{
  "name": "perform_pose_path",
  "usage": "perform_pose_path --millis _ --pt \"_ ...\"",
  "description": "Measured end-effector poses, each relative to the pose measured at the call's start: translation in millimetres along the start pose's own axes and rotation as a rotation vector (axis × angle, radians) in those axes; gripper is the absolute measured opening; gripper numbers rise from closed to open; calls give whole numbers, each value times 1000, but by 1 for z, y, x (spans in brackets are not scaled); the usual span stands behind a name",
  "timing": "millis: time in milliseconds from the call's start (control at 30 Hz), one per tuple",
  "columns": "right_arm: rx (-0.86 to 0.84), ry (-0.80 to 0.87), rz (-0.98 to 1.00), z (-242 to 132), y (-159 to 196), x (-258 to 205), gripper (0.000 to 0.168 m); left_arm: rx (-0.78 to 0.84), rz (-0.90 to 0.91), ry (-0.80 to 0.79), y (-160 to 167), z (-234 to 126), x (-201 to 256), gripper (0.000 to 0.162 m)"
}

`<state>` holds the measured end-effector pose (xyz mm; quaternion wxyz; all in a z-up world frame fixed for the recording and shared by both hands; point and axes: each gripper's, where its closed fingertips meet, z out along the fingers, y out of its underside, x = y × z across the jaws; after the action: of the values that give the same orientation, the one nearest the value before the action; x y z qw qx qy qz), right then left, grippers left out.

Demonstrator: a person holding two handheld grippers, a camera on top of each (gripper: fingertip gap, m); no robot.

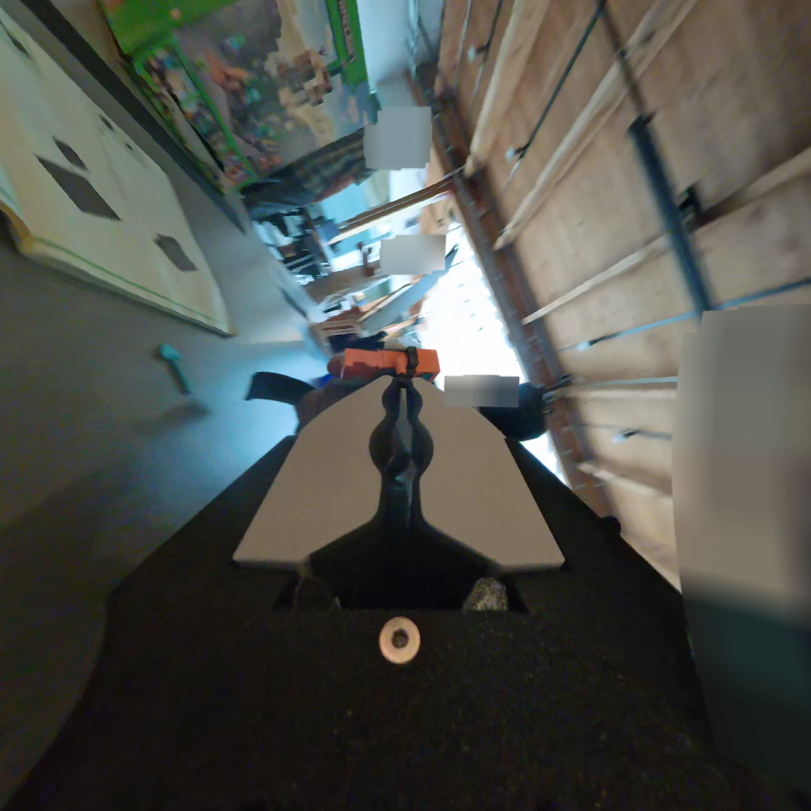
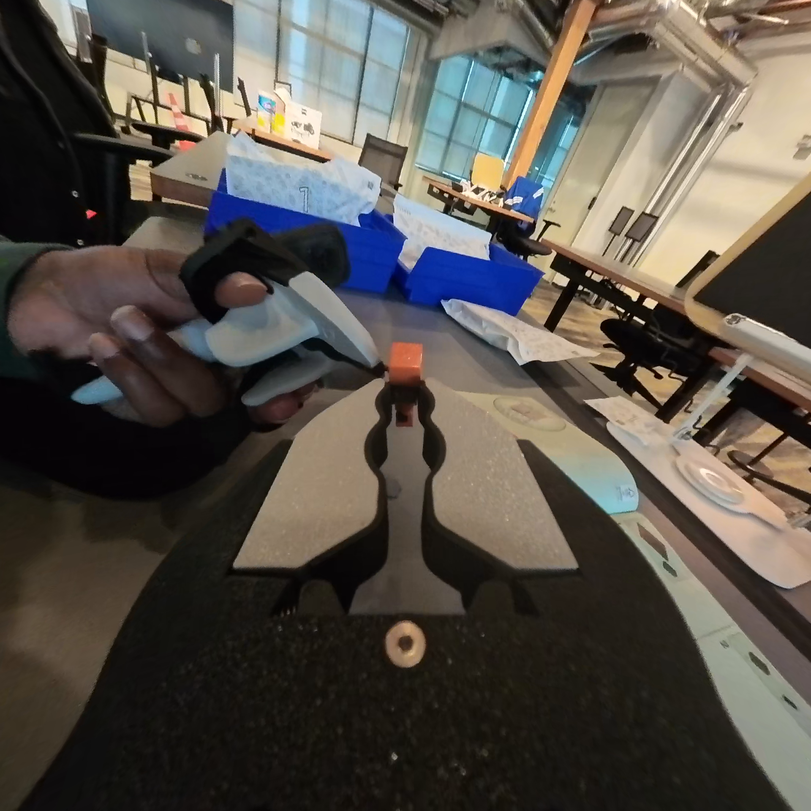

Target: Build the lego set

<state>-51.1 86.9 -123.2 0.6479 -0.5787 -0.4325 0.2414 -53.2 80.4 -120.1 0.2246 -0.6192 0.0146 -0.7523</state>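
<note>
My right gripper (image 2: 404,392) is shut on an orange Lego assembly (image 2: 406,362) with a dark red part below it, held above the grey table (image 2: 461,351). My left gripper (image 2: 374,366), held by a hand (image 2: 131,333), comes in from the left. Its tips pinch a small black piece (image 2: 380,370) against the orange block's side. In the left wrist view, which is rolled sideways, the left gripper (image 1: 404,382) is shut on the black piece (image 1: 410,362), which sits against the orange assembly (image 1: 377,360).
Two blue bins (image 2: 307,250) (image 2: 469,276) with white paper bags stand at the back of the table, and another bag (image 2: 518,335) lies flat nearby. The Lego box (image 1: 245,87), an open instruction booklet (image 1: 109,197) and a small teal piece (image 1: 173,364) are on the table. Left and right tips are no more than a few centimetres apart.
</note>
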Motion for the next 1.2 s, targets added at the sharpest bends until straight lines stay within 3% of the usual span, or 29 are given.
perform_pose_path --millis 167,400,767,967,1200 --pt "13 7 -12 -1 -4 0 11 60 -149 88 -1 0 5 2" --pt "10 8 -14 -1 -5 0 11 64 -111 75 -2 0 6 2" --pt "-52 14 -1 2 3 0 11 50 285 -147 -1 -2 -4 3" --pt "-78 11 11 4 8 -1 11 49 417 -228 -1 -3 -10 3" --pt "-87 10 15 4 10 -1 11 47 438 -246 -1 -4 -12 3"
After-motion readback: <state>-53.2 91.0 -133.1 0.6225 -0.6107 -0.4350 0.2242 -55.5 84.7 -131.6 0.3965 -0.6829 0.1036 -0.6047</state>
